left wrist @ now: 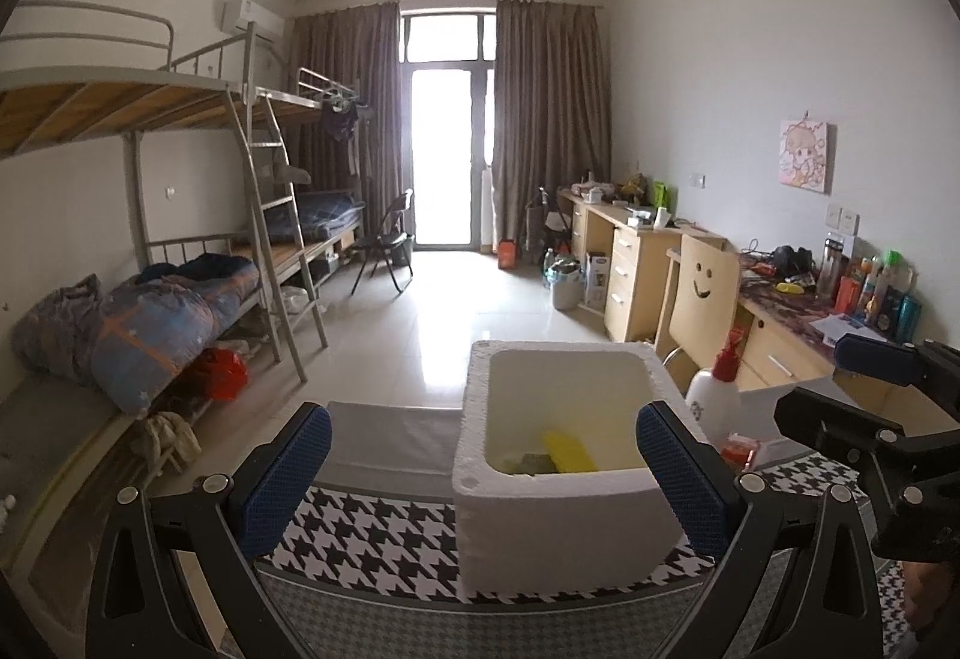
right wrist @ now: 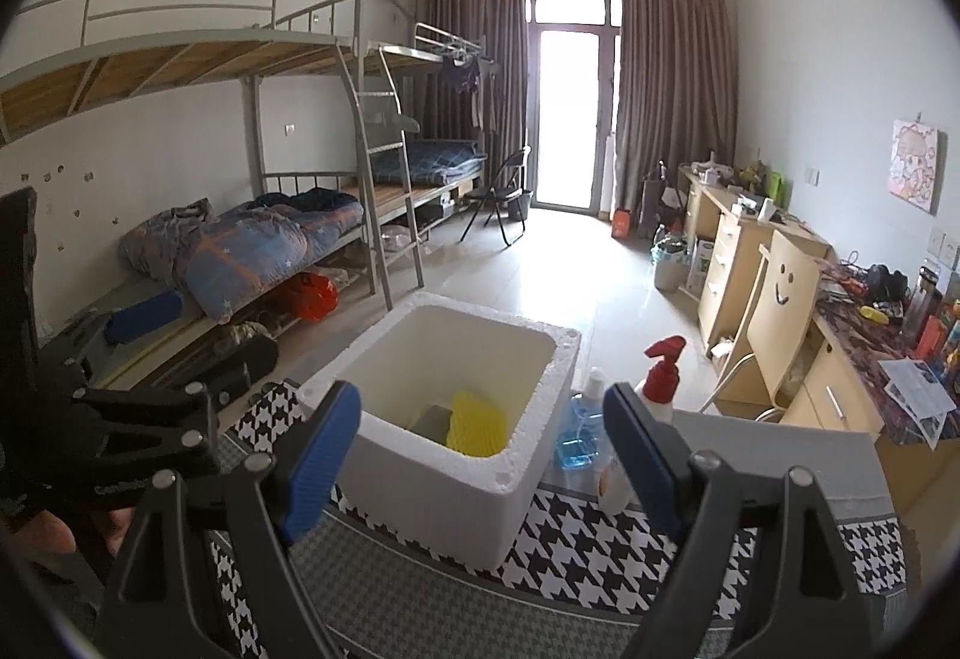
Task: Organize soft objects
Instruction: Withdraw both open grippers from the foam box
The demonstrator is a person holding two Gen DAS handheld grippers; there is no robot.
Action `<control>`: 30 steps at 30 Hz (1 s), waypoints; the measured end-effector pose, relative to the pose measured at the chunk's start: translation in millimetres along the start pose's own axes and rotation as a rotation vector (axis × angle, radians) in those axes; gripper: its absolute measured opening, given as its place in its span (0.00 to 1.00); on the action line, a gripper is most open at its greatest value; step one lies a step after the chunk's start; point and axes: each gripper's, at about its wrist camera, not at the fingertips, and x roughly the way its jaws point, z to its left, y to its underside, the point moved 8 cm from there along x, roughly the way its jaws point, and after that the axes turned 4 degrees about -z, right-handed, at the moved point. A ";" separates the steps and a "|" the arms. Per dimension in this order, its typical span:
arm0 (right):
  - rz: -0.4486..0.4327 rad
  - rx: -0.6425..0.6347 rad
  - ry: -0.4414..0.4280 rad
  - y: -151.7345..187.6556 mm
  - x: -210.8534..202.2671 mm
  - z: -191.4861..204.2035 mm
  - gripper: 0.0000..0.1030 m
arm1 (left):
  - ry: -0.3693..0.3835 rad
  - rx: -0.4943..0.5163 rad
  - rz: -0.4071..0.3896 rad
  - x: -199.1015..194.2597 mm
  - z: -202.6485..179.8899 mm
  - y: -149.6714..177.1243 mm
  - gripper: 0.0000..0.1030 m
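Note:
A white foam box (left wrist: 564, 515) (right wrist: 444, 485) stands on a table under a houndstooth cloth (left wrist: 384, 533) (right wrist: 606, 545). Inside it lie a yellow sponge (left wrist: 567, 452) (right wrist: 477, 422) and a darker grey-green pad (left wrist: 531, 464) (right wrist: 432, 419). My left gripper (left wrist: 486, 470) stands open in front of the box, nothing between its blue pads. My right gripper (right wrist: 480, 455) is also open and empty, just before the box's near corner. Each gripper shows at the edge of the other's view, the right gripper (left wrist: 870, 395) and the left gripper (right wrist: 120, 359).
A red-capped spray bottle (left wrist: 717, 389) (right wrist: 660, 377), a blue liquid bottle (right wrist: 579, 428) and a small white bottle (right wrist: 615, 479) stand right of the box. Bunk beds (left wrist: 168, 299) line the left wall; desks (right wrist: 780, 311) and a smiley chair (right wrist: 780, 305) the right.

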 end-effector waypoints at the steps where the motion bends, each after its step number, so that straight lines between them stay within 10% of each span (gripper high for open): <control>1: -0.004 -0.002 0.003 0.1 -2.6 0.1 0.84 | 0.001 0.001 -0.002 -1.4 -0.3 -0.4 0.99; 30: -0.078 0.022 0.014 12.7 -54.8 -8.5 0.84 | 0.082 0.017 -0.047 -41.0 -23.3 4.9 0.99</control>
